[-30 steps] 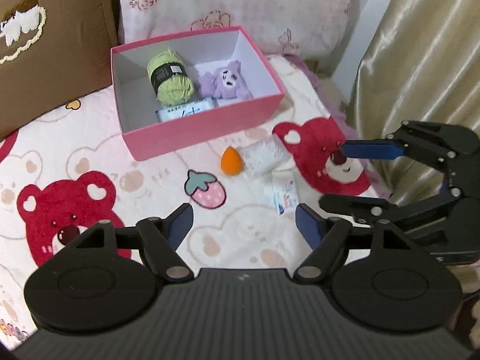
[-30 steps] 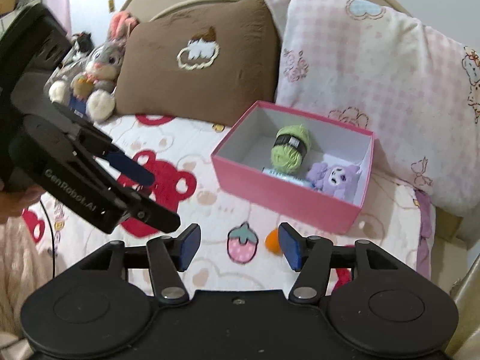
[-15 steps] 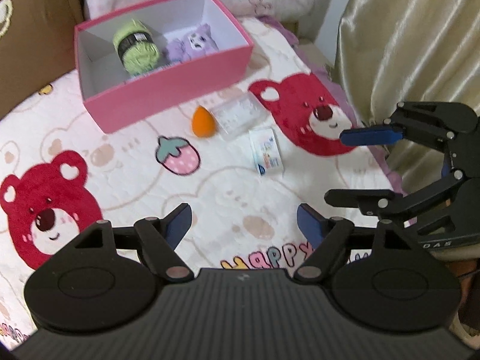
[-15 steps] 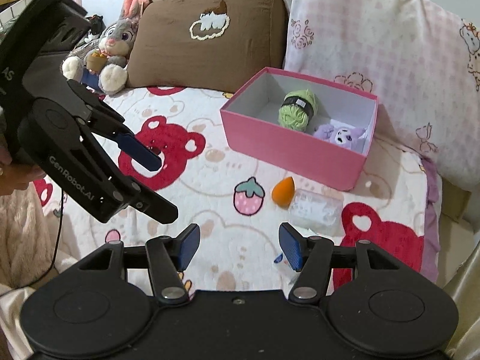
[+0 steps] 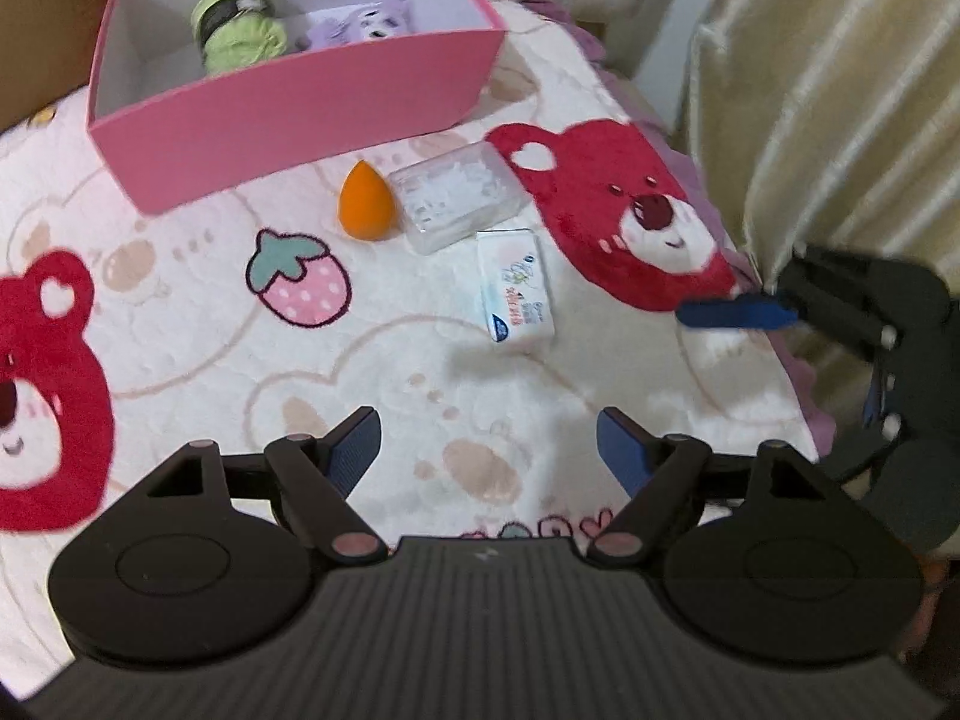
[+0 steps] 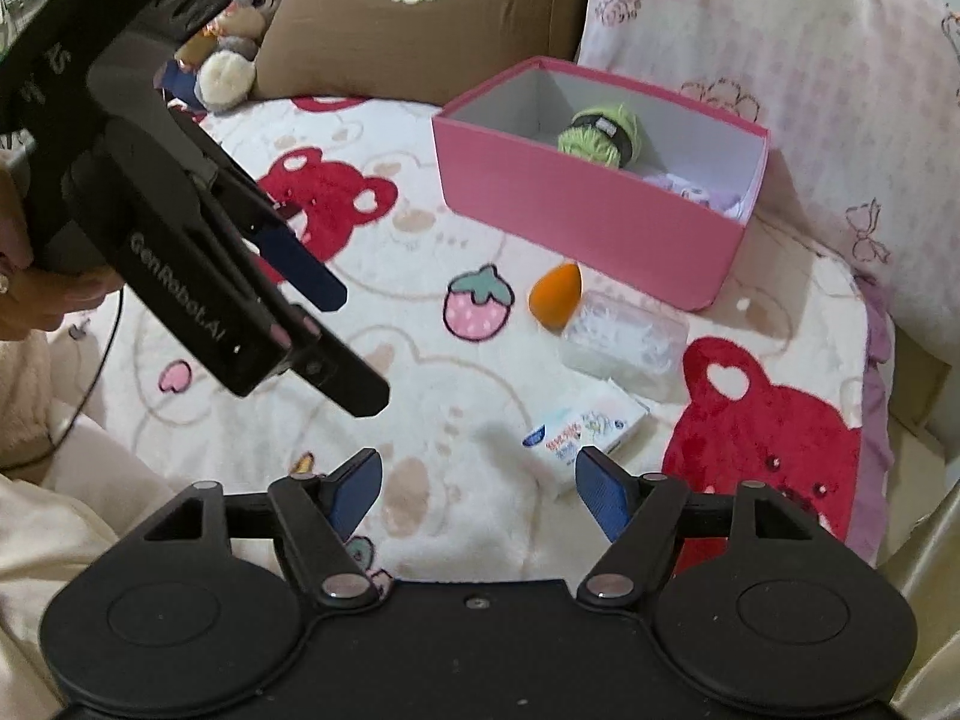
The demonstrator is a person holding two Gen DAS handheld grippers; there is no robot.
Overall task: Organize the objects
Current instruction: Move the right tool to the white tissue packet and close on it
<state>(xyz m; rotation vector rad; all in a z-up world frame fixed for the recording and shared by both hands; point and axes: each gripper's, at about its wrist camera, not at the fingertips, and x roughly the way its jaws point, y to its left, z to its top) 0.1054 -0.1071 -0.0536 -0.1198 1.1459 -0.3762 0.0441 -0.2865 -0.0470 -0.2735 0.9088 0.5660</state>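
Pink box (image 5: 288,102): holds green yarn (image 5: 240,24) and purple plush (image 5: 372,24); sponge (image 5: 363,210), clear case (image 5: 456,198), tissue pack (image 5: 516,294) lie beside it on the bed, awaiting sorting. My left gripper (image 5: 489,450) is open and empty; my right gripper (image 6: 477,489) is opening, empty, angled toward the pack.

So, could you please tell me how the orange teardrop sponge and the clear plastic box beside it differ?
The orange teardrop sponge is opaque and rounded with a pointed tip, whereas the clear plastic box is see-through, flat and rectangular, showing small white pieces inside. The sponge is the smaller of the two; the box is broader. Both lie on the bear-print blanket, side by side just in front of the pink storage box, not yet put inside it.
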